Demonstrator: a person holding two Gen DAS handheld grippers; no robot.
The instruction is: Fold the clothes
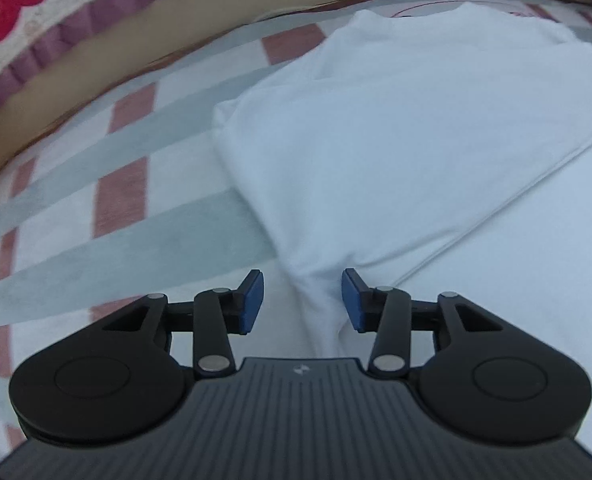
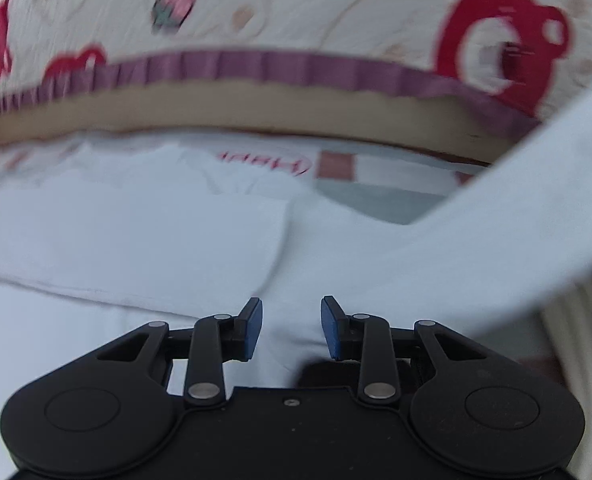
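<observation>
A white garment (image 1: pixel 395 152) lies partly folded on a checked sheet (image 1: pixel 96 208). In the left wrist view my left gripper (image 1: pixel 302 300) is open, its blue pads either side of a raised fold at the garment's near left edge. In the right wrist view the same white garment (image 2: pixel 128 236) fills the lower half, with a folded flap on top. My right gripper (image 2: pixel 292 328) is open, with white cloth bunched between its pads. A white strip of the cloth (image 2: pixel 515 208) rises to the upper right.
A tan board edge (image 1: pixel 96 60) runs along the back of the sheet, also in the right wrist view (image 2: pixel 256 108). Behind it is a cream quilt with red prints and purple trim (image 2: pixel 296 20). Red lettering (image 2: pixel 264 166) shows on the far sheet.
</observation>
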